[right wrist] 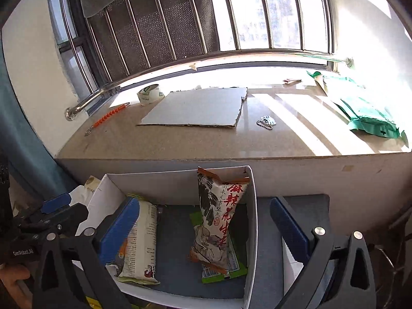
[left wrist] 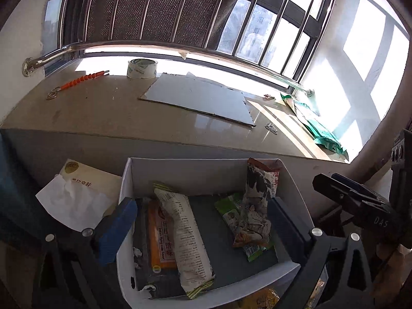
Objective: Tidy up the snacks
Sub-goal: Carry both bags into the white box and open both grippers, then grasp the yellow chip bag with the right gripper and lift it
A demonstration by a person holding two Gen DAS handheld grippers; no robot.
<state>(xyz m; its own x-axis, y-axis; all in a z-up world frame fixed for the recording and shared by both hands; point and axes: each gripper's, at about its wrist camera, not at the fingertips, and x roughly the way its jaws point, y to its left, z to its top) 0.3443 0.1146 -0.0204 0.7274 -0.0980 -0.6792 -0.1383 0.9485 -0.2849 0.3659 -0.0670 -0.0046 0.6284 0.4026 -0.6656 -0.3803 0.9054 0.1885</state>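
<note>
Hovering both tongs, left [left wrist: 203, 221] and right [right wrist: 206, 226], spread and empty, over the white box [right wrist: 253, 206] of snacks, we are risking knocking over the leaning peanut packet [right wrist: 219, 221].

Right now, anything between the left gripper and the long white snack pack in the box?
Nothing visible. The left gripper is open above the white box, and the long white snack pack lies uncovered on top of the orange pack, between the fingers' line.

Barred window [right wrist: 257, 18] spans the rear wall. Stone sill ledge [right wrist: 180, 141] lies directly below the window. Sunlight stripes the ledge's right end.
</note>
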